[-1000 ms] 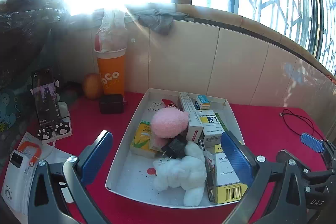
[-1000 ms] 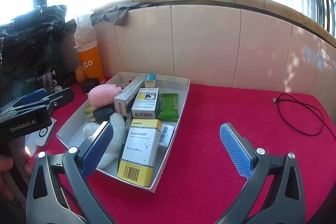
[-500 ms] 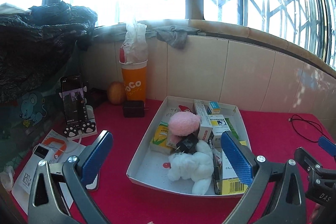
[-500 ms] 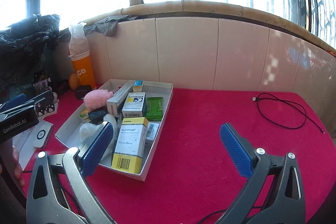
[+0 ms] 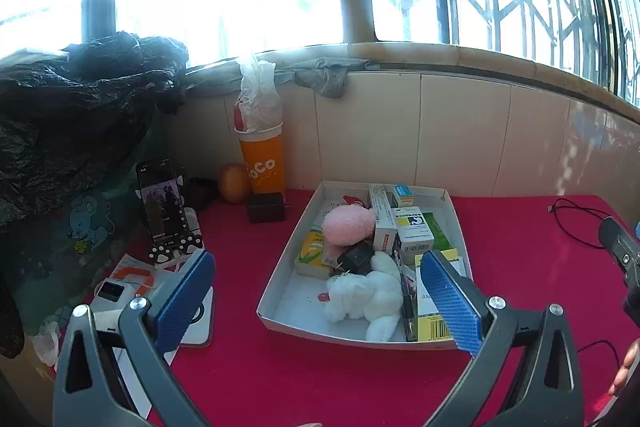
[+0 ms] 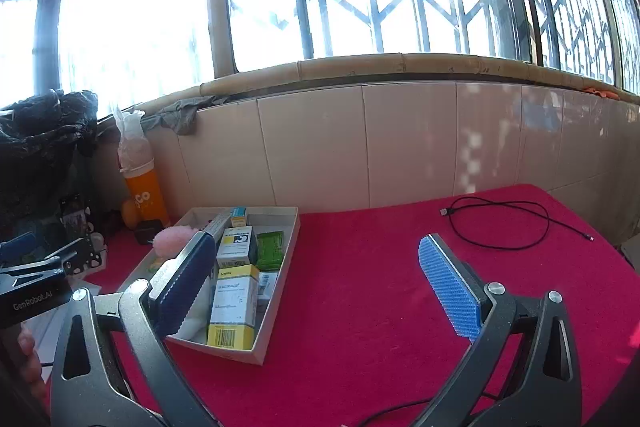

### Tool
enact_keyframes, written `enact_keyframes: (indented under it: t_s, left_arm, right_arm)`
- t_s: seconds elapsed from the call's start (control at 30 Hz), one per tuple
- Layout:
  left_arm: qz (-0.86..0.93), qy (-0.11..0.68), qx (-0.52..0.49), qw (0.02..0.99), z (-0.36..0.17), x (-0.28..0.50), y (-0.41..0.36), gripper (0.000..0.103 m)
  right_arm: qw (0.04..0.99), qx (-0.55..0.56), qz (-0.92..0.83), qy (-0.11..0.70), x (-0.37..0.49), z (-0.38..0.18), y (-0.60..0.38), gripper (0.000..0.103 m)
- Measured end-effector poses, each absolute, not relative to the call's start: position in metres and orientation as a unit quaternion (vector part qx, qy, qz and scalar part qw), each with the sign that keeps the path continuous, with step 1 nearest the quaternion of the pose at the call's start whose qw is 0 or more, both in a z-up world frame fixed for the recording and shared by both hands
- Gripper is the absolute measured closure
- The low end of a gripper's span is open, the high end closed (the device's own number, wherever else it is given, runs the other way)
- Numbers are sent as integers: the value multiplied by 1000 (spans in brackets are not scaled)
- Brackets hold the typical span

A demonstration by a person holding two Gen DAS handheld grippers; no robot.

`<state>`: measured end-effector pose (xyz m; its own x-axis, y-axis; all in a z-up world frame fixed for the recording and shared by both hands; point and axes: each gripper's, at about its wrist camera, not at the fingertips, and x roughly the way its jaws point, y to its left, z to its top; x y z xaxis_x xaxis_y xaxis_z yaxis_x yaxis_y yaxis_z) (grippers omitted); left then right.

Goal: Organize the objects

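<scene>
Both cams have pulled back & tilted up vs 0.5 s ago: more window shows, and the white box point(image 5: 280, 287) sits smaller and farther off. Nothing in it has shifted.

Left gripper point(image 5: 316, 295) released, jaws wide apart, nothing between them, held above the red tablecloth point(image 5: 248, 227) on the near-left side of the box. Right gripper point(image 6: 316, 283) also released, jaws spread, empty, over bare red cloth to the right of the box; its left finger overlaps the box's near-left part in view only.

Box rests on the cloth, center-left of the table, packed. Inside: pink plush point(image 5: 348, 225) mid-left, white plush point(image 5: 366, 293) near it on the near side, black adapter point(image 5: 356, 259) between the two. Yellow-green pack point(image 5: 310, 253) at left wall. Upright med boxes toward the right: white/yellow box point(image 5: 412, 229), long white box point(image 5: 380, 215), small blue-top box point(image 5: 402, 193) at far wall, green packet point(image 5: 438, 231) at right wall. Yellow barcode box point(image 6: 234, 301) at near-right corner.

Outside: orange cup point(image 5: 264, 163) w/ plastic bag on top at far wall, orange fruit point(image 5: 233, 182) just left of it, black charger point(image 5: 266, 213) in front of it. Phone on stand point(image 5: 162, 209) far left. Black cable point(image 6: 500, 223) looped at far right, well apart from the box.
</scene>
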<state>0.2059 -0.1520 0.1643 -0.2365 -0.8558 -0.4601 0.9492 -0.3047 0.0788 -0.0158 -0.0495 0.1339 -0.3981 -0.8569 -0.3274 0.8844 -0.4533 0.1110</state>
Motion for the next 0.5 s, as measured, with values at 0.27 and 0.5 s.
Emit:
enact_keyframes:
  t_s: [0.27, 0.5]
  left_arm:
    - [-787, 106, 212, 569, 172, 204, -127, 0]
    - [-799, 98, 220, 550, 169, 196, -100, 0]
  right_arm:
    - [531, 172, -829, 36, -9, 134, -25, 0]
    - [523, 166, -836, 28, -4, 131, -7, 0]
